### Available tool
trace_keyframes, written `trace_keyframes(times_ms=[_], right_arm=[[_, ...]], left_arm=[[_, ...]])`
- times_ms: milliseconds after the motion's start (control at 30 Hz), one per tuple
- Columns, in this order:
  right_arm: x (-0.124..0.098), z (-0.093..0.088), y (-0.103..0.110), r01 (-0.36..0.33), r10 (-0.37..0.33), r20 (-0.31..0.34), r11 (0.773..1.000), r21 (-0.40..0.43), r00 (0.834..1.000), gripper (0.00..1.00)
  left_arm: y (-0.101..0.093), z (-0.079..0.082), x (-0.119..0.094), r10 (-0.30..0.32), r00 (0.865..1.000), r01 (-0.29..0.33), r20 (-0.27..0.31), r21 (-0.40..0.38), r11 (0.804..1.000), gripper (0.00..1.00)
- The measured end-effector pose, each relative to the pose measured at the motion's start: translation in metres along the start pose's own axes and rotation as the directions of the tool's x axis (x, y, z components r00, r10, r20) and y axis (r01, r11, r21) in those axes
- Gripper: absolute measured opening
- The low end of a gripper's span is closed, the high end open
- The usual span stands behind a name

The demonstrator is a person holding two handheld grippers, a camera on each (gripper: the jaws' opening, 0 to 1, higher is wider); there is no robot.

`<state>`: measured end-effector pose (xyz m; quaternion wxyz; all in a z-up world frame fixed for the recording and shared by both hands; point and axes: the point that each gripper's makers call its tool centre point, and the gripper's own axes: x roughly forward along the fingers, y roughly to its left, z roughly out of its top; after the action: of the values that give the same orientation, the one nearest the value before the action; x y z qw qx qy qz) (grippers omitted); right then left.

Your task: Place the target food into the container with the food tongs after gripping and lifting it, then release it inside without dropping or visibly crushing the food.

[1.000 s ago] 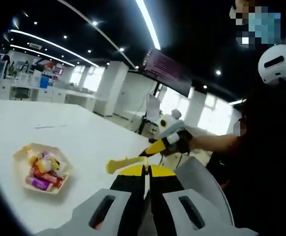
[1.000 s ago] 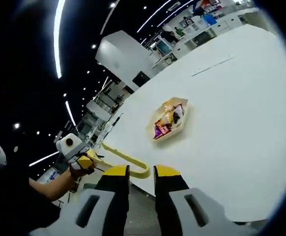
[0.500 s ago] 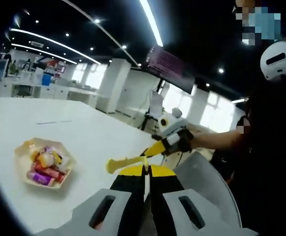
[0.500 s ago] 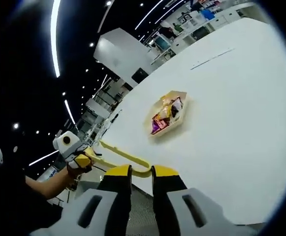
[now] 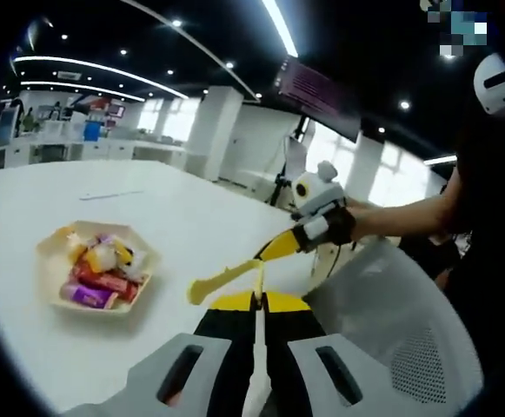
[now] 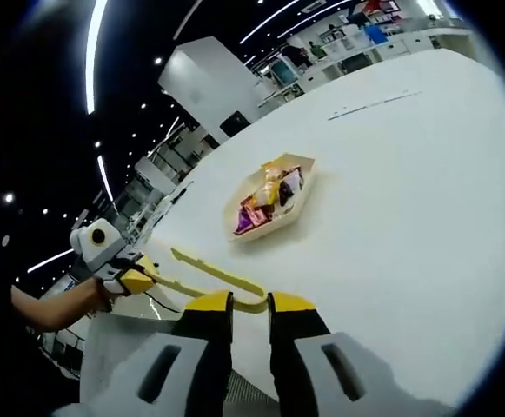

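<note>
Yellow food tongs (image 5: pixel 226 276) hang in the air above the near edge of a white table (image 5: pixel 191 217). My left gripper (image 5: pixel 256 300) has its jaws nearly together on a thin pale strip of the tongs. In the right gripper view, the tongs (image 6: pixel 209 271) run from my right gripper (image 6: pixel 249 300), whose jaws clasp their curved end, to the left gripper (image 6: pixel 137 276). The right gripper (image 5: pixel 313 236) is also in the left gripper view, shut on the tongs' far end. A cream hexagonal tray (image 5: pixel 56 304) of wrapped snacks (image 5: pixel 104 269) sits on the table, apart from the tongs; tray (image 6: pixel 300 208).
A white mesh chair (image 5: pixel 391 339) stands at the table's near edge below the tongs. A person's forearm (image 5: pixel 408 217) reaches in behind the right gripper. A thin pen-like line (image 6: pixel 374 102) lies far across the table. Office desks and pillars stand beyond.
Both views have drifted, and the tray now looks a little larger and nearer in each. The tongs stay held between the two grippers as before.
</note>
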<state>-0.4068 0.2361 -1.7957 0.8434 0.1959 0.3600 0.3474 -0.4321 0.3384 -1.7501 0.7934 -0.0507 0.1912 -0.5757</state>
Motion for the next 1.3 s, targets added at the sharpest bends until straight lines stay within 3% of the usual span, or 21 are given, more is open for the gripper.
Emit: trace_keyframes(times_ms=[100, 133, 167, 200, 233, 267, 300, 333, 400, 467, 700, 900, 1000, 1133, 1200, 1233, 1300], right_arm=[[0.008, -0.013, -0.013, 0.049, -0.050, -0.062, 0.998, -0.029, 0.997, 0.14], [0.012, -0.018, -0.015, 0.056, -0.063, -0.089, 0.995, -0.081, 0.994, 0.05], [0.016, -0.018, -0.004, -0.021, 0.009, -0.091, 0.991, -0.134, 0.996, 0.02], [0.023, -0.017, -0.003, -0.002, -0.005, -0.076, 0.996, -0.091, 0.997, 0.01], [0.026, -0.020, -0.006, 0.018, -0.034, -0.099, 0.988, -0.151, 0.995, 0.01], [0.026, -0.037, -0.019, 0.065, -0.118, -0.189, 0.961, -0.267, 0.975, 0.01], [0.031, -0.034, -0.008, 0.026, -0.059, -0.146, 0.976, -0.216, 0.987, 0.01], [0.039, -0.035, -0.008, 0.019, -0.039, -0.134, 0.988, -0.154, 0.990, 0.01], [0.023, -0.042, -0.016, 0.045, -0.082, -0.188, 0.980, -0.193, 0.979, 0.01], [0.021, -0.044, -0.012, 0.044, -0.091, -0.206, 0.974, -0.222, 0.974, 0.01], [0.032, -0.038, -0.006, 0.025, -0.060, -0.170, 0.979, -0.201, 0.984, 0.02], [0.032, -0.045, -0.008, 0.024, -0.063, -0.188, 0.979, -0.202, 0.980, 0.02], [0.030, -0.041, -0.008, 0.021, -0.058, -0.181, 0.980, -0.200, 0.982, 0.03], [0.018, -0.028, -0.003, 0.031, -0.065, -0.140, 0.973, -0.231, 0.988, 0.08], [0.004, -0.021, 0.003, 0.036, -0.066, -0.113, 0.967, -0.251, 0.991, 0.11], [-0.006, -0.017, 0.007, 0.046, -0.072, -0.087, 0.963, -0.266, 0.994, 0.16], [-0.022, -0.010, 0.009, 0.074, -0.091, -0.039, 0.949, -0.307, 0.995, 0.25]], left_arm=[[0.007, -0.016, 0.007, 0.005, 0.999, -0.004, -0.043, 0.017, 1.000, 0.00], [0.007, -0.019, 0.012, 0.006, 0.999, -0.005, -0.043, 0.021, 1.000, 0.00], [0.008, -0.025, 0.015, 0.005, 0.998, -0.002, -0.066, 0.036, 0.999, 0.00], [0.010, -0.034, 0.018, 0.019, 0.993, -0.009, -0.115, 0.085, 0.996, 0.00], [0.010, -0.029, 0.020, 0.015, 0.997, -0.011, -0.080, 0.051, 0.999, 0.00], [0.012, -0.026, 0.022, 0.005, 0.999, -0.004, -0.053, 0.024, 1.000, 0.00], [0.025, -0.032, 0.014, 0.056, 0.993, -0.049, -0.099, 0.074, 0.996, 0.00], [0.022, -0.031, 0.011, 0.031, 0.996, -0.030, -0.079, 0.017, 0.999, 0.00], [0.023, -0.040, 0.008, 0.028, 0.990, -0.021, -0.137, 0.052, 0.998, 0.00], [0.022, -0.048, 0.009, 0.015, 0.985, -0.003, -0.175, 0.067, 0.998, 0.00], [0.041, -0.082, 0.010, 0.056, 0.965, -0.017, -0.257, 0.151, 0.988, 0.00], [0.049, -0.080, 0.006, 0.100, 0.974, -0.075, -0.204, 0.129, 0.989, 0.03], [0.055, -0.079, -0.005, 0.150, 0.977, -0.140, -0.152, 0.074, 0.987, 0.15], [0.063, -0.068, -0.026, 0.238, 0.964, -0.232, -0.117, 0.059, 0.971, 0.36], [0.064, -0.049, -0.043, 0.301, 0.951, -0.300, -0.070, 0.026, 0.954, 0.50], [0.064, -0.034, -0.054, 0.351, 0.936, -0.351, -0.011, 0.018, 0.936, 0.57], [0.064, -0.022, -0.070, 0.425, 0.905, -0.426, 0.028, 0.015, 0.905, 0.75]])
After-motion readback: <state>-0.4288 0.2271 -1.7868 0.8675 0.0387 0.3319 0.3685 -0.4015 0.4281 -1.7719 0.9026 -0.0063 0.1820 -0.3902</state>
